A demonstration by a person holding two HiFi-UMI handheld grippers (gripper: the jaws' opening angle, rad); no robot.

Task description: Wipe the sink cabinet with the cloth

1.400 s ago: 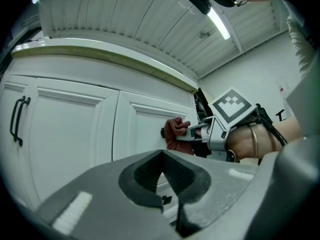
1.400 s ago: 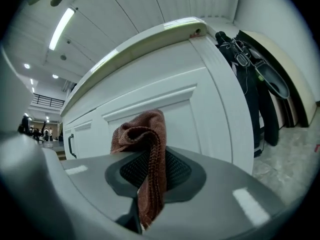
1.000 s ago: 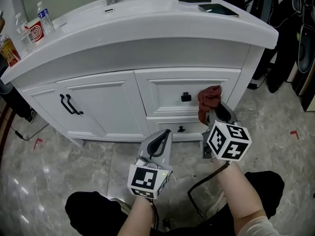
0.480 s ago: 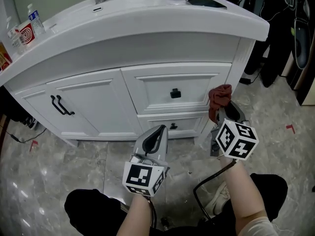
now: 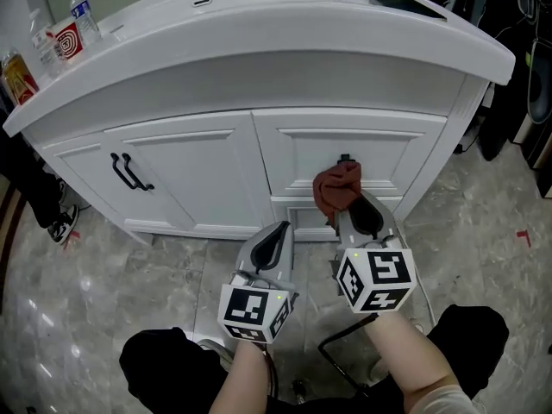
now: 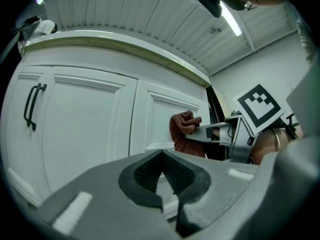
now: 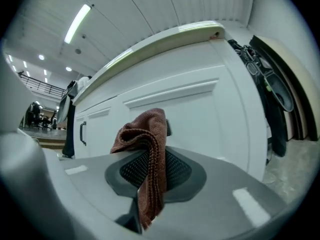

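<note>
The white sink cabinet point(image 5: 190, 175) fills the head view, with double doors at the left and drawers at the right. My right gripper point(image 5: 354, 210) is shut on a reddish-brown cloth point(image 5: 335, 190), which presses against the upper drawer front point(image 5: 388, 149) and hides most of its black knob. In the right gripper view the cloth point(image 7: 145, 149) hangs bunched between the jaws before the drawer panel point(image 7: 210, 119). My left gripper point(image 5: 274, 247) is shut and holds nothing, low in front of the cabinet, left of the cloth point(image 6: 184, 134).
Black door handles point(image 5: 129, 172) sit on the left doors. On the countertop point(image 5: 285, 24) lie two dark phones point(image 5: 405, 1), bottles and a carton point(image 5: 65, 37). The floor is marble tile point(image 5: 78, 309). Dark bags point(image 5: 530, 59) stand at the right.
The right gripper has carried the cloth leftward from the cabinet's right edge onto the middle of the upper drawer front. The left gripper has stayed low.
</note>
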